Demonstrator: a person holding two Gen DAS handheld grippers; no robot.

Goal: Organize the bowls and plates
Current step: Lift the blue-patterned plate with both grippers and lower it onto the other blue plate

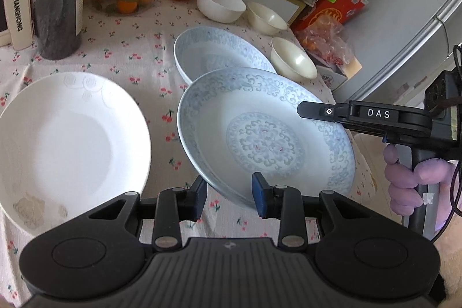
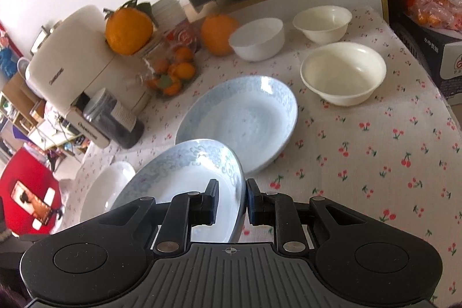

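Between the right gripper's (image 2: 245, 202) pads sits the rim of a blue-patterned plate (image 1: 265, 134), clamped and tilted clear of the cherry-print tablecloth (image 2: 375, 152). Left gripper (image 1: 229, 197) straddles the same plate's near rim, jaws narrow, contact unclear. Just beyond lies a second blue plate (image 2: 239, 120); white plate (image 1: 66, 140) near the cloth's left edge; three bowls (image 2: 343, 74) toward the far edge.
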